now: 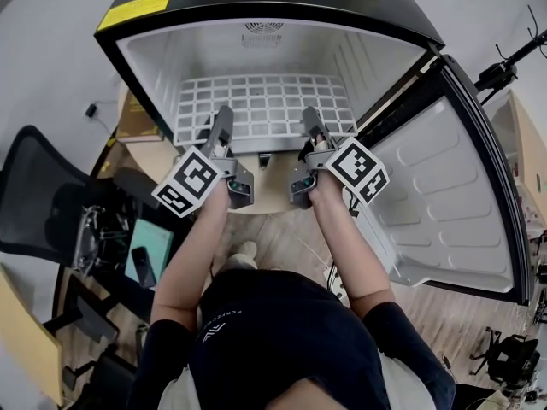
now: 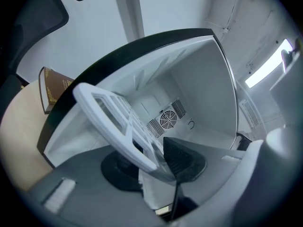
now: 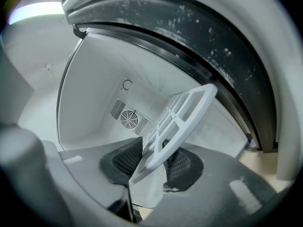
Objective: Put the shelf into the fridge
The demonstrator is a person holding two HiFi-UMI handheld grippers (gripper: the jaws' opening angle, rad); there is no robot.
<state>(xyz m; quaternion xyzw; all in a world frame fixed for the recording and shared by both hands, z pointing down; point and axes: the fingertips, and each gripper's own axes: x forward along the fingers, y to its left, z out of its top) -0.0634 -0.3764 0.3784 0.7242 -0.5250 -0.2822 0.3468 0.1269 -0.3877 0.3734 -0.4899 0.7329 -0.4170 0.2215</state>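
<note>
Reaching forward level from the person's arms, the left gripper (image 1: 223,116) and right gripper (image 1: 309,116) sat at the mouth of the fridge (image 1: 141,54), each with its jaws spread apart and the front rim of the white shelf (image 1: 267,101) loose between the pads. Beyond them the shelf lay flat inside, running back toward the round fan grille (image 2: 167,119); the door (image 1: 444,186) stood open at the right
</note>
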